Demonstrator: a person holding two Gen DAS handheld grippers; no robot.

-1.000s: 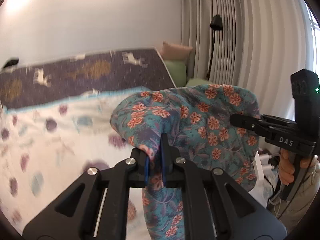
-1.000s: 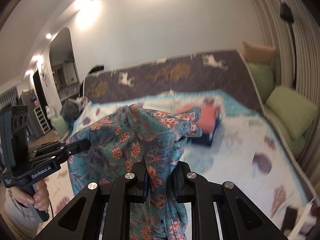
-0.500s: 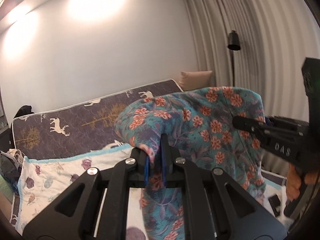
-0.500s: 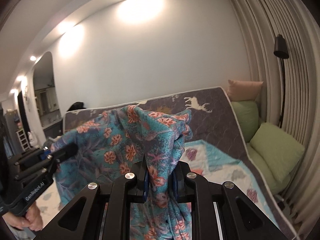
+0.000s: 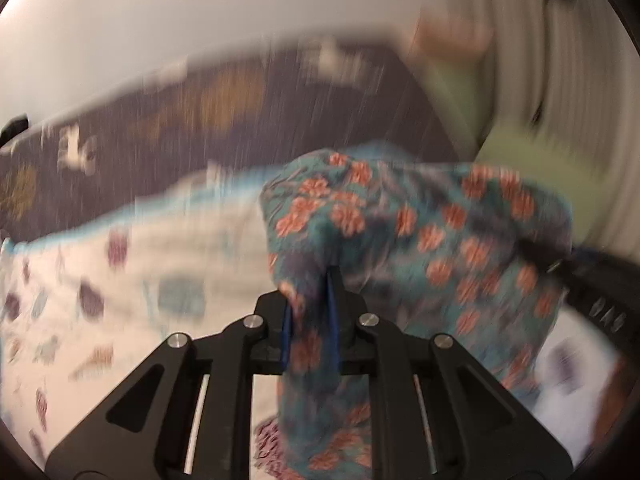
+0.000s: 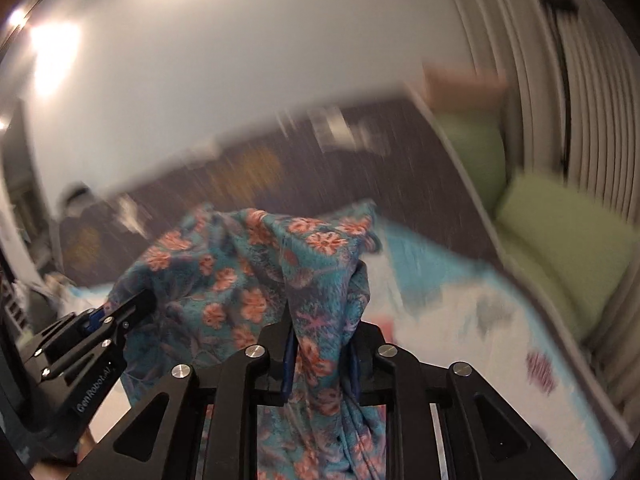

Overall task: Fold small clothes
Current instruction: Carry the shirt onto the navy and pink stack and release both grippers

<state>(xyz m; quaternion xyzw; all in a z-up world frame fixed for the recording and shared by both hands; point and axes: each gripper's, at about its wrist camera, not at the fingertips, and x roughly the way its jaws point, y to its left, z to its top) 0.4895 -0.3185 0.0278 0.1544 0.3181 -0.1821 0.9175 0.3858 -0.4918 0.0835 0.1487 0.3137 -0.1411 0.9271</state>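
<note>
While the floral garment (image 5: 420,236) hung above the patterned bedspread (image 5: 132,280), the left gripper (image 5: 310,312) held one bunched corner between its blue pads, its jaws opening slightly with cloth still pinched there. From it the fabric stretched across to the right gripper (image 6: 320,344), which held the other corner, its jaws likewise easing apart around the cloth. The garment's long axis ran gripper to gripper, the bed lying ahead and below, so laying it flat probably required both hands lowering together.
</note>
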